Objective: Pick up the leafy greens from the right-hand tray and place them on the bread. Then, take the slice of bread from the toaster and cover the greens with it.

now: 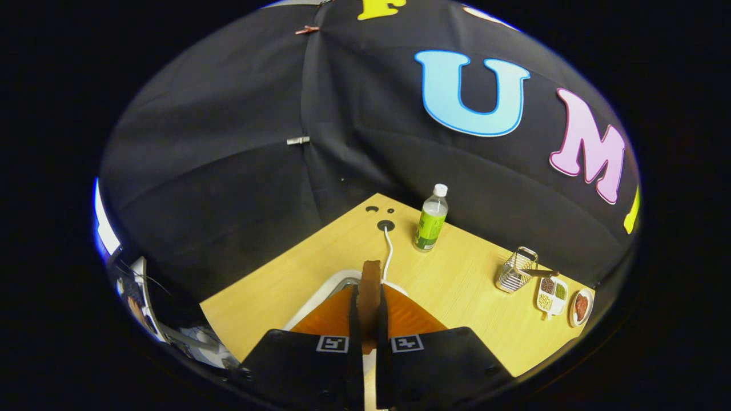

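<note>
- Bread slice point(370, 291) stands on edge between the two fingers of the gripper point(369, 319), which pinch it from both sides; its brown crust pokes up just past the fingertips.
- Below and around the slice sits the toaster point(411, 317), an orange body with a pale rim; the slice looks to be at or just above the slot, though the fingers hide the spot where they meet, so I cannot say whether it is free of the slot.
- A white cable point(389, 251) runs from behind the toaster across the wooden table point(457, 279) to a round dark hole point(385, 225) near the back corner.
- Beyond the toaster, near the booth wall, a plastic bottle point(431, 220) with a green label and white cap stands upright.
- Well off to the right, a wire basket point(517, 269) stands with a brown handle sticking out of it.
- Just beside the basket lies a small white divided dish point(551, 295) holding bits of dark, pale and green stuff, too small to identify.
- Next to that dish, at the table's far right, rests a round plate point(581, 307) with something reddish on it.
</note>
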Demonstrator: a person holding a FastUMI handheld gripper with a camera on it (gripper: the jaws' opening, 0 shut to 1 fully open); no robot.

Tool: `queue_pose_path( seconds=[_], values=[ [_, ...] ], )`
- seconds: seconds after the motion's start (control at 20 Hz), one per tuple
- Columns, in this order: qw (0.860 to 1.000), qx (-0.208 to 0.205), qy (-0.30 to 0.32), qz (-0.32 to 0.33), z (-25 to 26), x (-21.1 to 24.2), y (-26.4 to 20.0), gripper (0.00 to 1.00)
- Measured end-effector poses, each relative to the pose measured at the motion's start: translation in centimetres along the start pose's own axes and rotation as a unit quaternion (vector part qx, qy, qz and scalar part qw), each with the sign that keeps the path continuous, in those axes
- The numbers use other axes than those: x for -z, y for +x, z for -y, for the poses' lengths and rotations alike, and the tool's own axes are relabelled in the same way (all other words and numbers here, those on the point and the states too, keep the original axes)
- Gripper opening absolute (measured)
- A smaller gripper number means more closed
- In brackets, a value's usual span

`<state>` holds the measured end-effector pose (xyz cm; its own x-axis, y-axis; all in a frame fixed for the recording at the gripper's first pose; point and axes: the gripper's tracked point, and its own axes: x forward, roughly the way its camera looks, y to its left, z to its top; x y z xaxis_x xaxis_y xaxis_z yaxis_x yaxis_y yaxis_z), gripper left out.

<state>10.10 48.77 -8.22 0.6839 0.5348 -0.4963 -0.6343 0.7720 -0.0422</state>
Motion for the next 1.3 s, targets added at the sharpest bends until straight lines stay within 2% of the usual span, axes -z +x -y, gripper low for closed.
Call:
queue_pose_path(
  seconds=[0.2,0.35,0.6,0.8,1.3],
  values=[
    [0.999,0.004,0.039,0.026,2.8,-1.7,-3.3,0.12],
    [0.996,0.001,0.080,0.035,5.5,-0.9,-5.7,0.12],
    [0.990,0.022,0.139,0.006,11.5,5.2,-8.2,0.12],
    [0.982,0.031,0.185,-0.021,14.1,10.2,-9.2,0.12],
    [0.964,-0.008,0.261,-0.059,13.3,18.6,-7.8,0.12]
  ],
)
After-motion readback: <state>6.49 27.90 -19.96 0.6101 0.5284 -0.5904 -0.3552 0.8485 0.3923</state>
